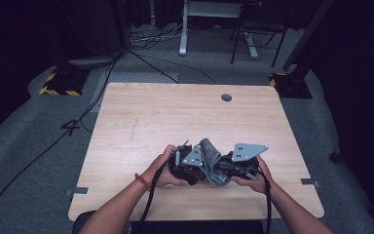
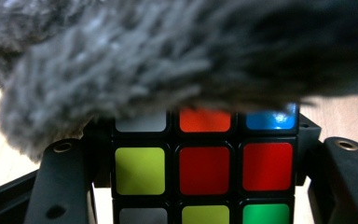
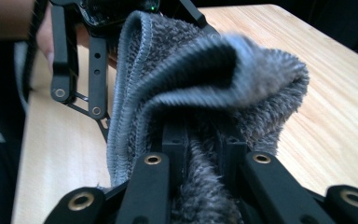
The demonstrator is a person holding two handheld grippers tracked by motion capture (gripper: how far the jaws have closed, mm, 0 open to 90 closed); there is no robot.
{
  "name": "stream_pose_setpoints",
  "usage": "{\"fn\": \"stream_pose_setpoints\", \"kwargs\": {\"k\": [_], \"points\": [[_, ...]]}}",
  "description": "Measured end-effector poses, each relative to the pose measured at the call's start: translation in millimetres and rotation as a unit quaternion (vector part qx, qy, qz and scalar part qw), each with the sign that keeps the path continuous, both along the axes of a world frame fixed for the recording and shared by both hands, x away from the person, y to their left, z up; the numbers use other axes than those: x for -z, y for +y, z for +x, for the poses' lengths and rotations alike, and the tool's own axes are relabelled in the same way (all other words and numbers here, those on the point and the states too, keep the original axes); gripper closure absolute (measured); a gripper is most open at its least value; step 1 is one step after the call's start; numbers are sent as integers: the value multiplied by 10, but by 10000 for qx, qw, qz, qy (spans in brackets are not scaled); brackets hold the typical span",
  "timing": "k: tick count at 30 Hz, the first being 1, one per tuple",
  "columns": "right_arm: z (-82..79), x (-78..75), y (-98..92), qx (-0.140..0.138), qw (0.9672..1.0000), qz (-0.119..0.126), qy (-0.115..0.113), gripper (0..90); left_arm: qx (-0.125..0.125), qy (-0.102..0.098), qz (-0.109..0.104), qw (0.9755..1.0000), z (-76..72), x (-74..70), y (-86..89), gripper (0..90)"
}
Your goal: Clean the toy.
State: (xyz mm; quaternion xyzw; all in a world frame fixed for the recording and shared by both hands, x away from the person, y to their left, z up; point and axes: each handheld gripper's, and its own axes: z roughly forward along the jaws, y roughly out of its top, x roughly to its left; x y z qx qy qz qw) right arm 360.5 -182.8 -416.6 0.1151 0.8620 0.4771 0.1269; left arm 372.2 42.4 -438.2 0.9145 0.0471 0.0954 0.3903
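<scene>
Item: cube (image 2: 204, 170), clenched in left gripper (image 1: 187, 165) jaws above near desk (image 1: 141, 117) edge; grey cloth (image 3: 205, 79), pinched by right gripper (image 1: 233, 168), draped over it; wipe best with light, even strokes.

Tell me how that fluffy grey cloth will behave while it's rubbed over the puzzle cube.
The fluffy grey cloth is probably floppy: it droops in folds around the right tool, which pinches it. It looks light, bunched up without sagging far. Its shaggy pile likely drags rather than slides on the multicoloured puzzle cube, so the left tool, clamped on the cube, must hold firm.
</scene>
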Motion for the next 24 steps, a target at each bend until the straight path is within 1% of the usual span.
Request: {"fn": "stream_pose_setpoints", "kwargs": {"k": [2,3,4,5,7,8,9,10,11,12,13,15,16,20,21,22,24], "points": [[25,24,4,143,9997,-201,-39,787,30,12,-67,10000,-8,-12,10,338],[52,41,-5,234,9994,-253,-14,787,61,-35,-58,10000,-14,-25,11,338],[90,70,-19,348,9990,-289,69,787,68,-50,-74,9999,-20,-30,11,338],[114,87,-31,387,9986,-349,110,787,75,-43,-119,9999,-26,-40,17,338],[155,139,-77,372,9980,-413,289,787,77,-58,-172,9998,-23,-50,26,338],[155,156,-90,367,9977,-454,332,787,41,-87,-216,9997,-20,-59,32,337],[152,178,-108,350,9975,-477,387,787,43,-24,-292,9996,-11,-66,38,337],[147,193,-128,293,9978,-327,491,787,93,47,-348,9993,0,-69,42,337],[139,193,-138,279,9979,-264,524,787,72,50,-355,9993,2,-66,38,336],[129,175,-139,273,9983,-255,445,787,16,4,-303,9995,-2,-57,28,336],[111,140,-134,277,9988,-144,377,786,13,-14,-269,9996,-1,-53,25,336],[77,92,-106,229,9993,-83,274,786,12,26,-263,9996,-2,-42,20,335],[58,72,-89,173,9996,-30,233,786,3,12,-238,9997,-5,-40,11,333],[0,3,-30,14,9997,172,188,786,13,0,-32,10000,-22,7,-61,330],[-11,-6,-16,-29,9996,198,189,786,18,6,35,10000,-24,21,-80,330],[-28,-17,10,-86,9997,188,158,786,24,-30,79,10000,-32,33,-96,330],[-62,-27,63,-147,9998,93,70,786,75,-66,102,9999,-38,36,-98,332]]}}
